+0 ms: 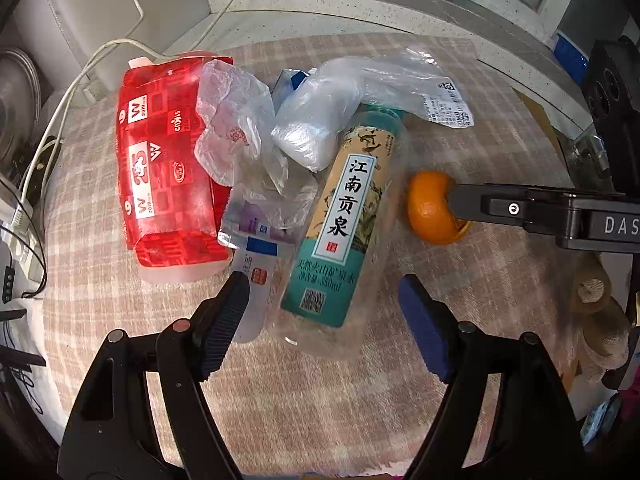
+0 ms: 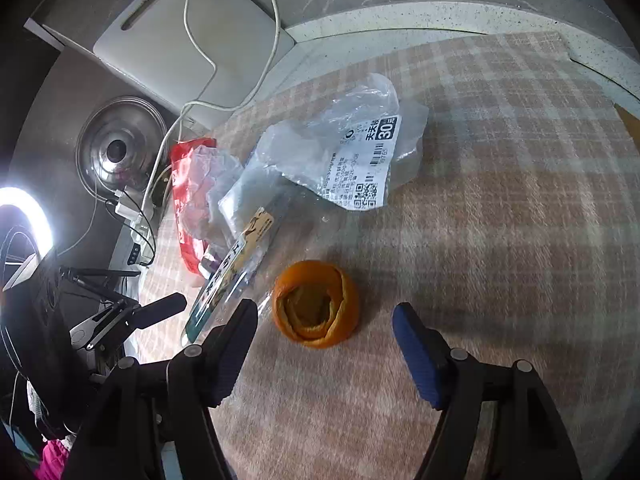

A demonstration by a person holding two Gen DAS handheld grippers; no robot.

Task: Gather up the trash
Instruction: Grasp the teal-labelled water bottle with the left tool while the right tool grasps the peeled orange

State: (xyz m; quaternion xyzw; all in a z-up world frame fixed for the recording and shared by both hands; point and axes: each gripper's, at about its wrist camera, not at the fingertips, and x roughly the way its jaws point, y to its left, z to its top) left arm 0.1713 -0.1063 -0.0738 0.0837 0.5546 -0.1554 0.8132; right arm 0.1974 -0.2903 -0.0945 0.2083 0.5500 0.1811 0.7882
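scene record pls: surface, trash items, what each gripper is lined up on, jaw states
surface: checked cloth
trash: water bottle lying flat, red carton, clear plastic bags, orange peel
left gripper: open, jaws either side of the bottle's base, no grip
right gripper: open, just short of the peel, holding nothing

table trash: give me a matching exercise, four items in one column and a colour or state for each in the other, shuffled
Items:
1. bottle
2. peel
3. carton
4. labelled bag

Descriptions:
A. red, lying at the left of the pile
B. orange, curled into a hollow cup
C. clear, crumpled, with a white barcode sticker
D. clear, on its side, teal and beige label

Pairs: 1-D, 2-B, 3-A, 4-C
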